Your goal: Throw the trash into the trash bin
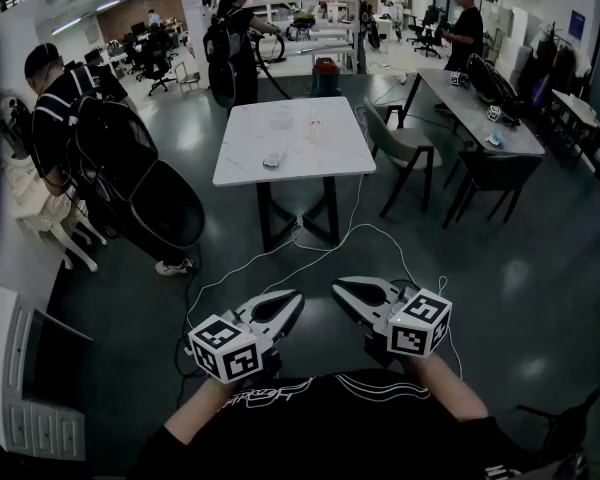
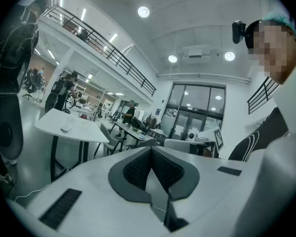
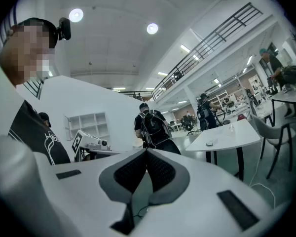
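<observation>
Across the wide hall, dark glossy floor [image 1: 500, 298] first, with a thin white cable [image 1: 310, 248] snaking over it from under the white square-topped counter [image 1: 330, 163] toward the near side. Set in the middle distance, that counter, well apart from both grippers. At the left, a person in dark clothes [image 1: 55, 98] with a black backpack, close beside that side of the way forward. Beyond the counter's far edge, a small red-topped container [image 1: 325, 73], possibly the trash bin, though too small to tell.

Low in the head view, left gripper [image 1: 298, 298] and right gripper [image 1: 337, 288], side by side, held level, tips close together. Jaws of each pressed together, nothing between them.

On the counter top, likely the trash: a small pale flat scrap [image 1: 273, 158] near the front left, a faint whitish lump [image 1: 280, 118] farther back, and a small clear cup-like item [image 1: 315, 128] beside it. None yet touched.

Step in hand, by judgement: the approach.
- Walk to the counter's near edge, stepping over the cable rather than dragging it, and keep wide of the person.
- Spread one pair of jaws before reaching in, not right above the scrap.
- Come in low and level, pinch across the scrap's thin edge, lift straight up.
- Confirm the bin before carrying anything toward it.
</observation>
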The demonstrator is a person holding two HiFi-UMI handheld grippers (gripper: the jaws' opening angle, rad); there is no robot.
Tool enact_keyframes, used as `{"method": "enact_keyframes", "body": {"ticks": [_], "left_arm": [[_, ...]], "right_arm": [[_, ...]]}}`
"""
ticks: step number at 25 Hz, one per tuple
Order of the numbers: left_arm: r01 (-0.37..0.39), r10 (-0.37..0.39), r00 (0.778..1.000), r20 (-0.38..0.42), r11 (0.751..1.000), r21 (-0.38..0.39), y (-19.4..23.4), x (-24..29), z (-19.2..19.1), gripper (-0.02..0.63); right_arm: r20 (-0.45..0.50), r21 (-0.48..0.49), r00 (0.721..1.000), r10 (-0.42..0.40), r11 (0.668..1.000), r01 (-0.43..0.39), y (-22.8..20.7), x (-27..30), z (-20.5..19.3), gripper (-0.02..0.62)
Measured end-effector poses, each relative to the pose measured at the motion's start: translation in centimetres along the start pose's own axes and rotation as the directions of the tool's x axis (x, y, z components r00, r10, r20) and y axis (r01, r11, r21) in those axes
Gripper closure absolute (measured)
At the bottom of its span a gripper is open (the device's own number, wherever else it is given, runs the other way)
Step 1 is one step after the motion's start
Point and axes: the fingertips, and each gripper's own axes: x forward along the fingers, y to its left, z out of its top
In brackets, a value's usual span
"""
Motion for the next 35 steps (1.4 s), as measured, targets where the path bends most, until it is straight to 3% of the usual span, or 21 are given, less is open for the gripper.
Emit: {"method": "enact_keyframes", "body": {"ticks": [7, 18, 27, 35], "left_arm": [[-0.016, 0.016, 1.000, 0.015, 1.000, 0.017, -1.2, 0.6, 0.6, 0.601], [-0.026, 0.026, 0.999, -0.030, 1.000, 0.006, 1.8, 2.9, 0.1, 0.601], [0.031, -0.036, 0.996, -0.078, 0.998, -0.060, 8.5, 8.1, -0.4, 0.601], [0.030, -0.046, 0.991, -0.122, 0.992, -0.124, 20.1, 13.8, 1.2, 0.601]], "right_arm": [[0.011, -0.016, 1.000, 0.007, 1.000, -0.007, 0.2, -1.6, 0.7, 0.563], [0.033, 0.098, 0.999, -0.004, 0.995, 0.001, -3.9, 0.1, -0.2, 0.563], [0.006, 0.153, 0.997, -0.070, 0.986, 0.069, -11.2, 3.8, -1.0, 0.563], [-0.048, 0.221, 0.992, -0.116, 0.967, 0.123, -21.2, 11.4, -1.1, 0.563]]}}
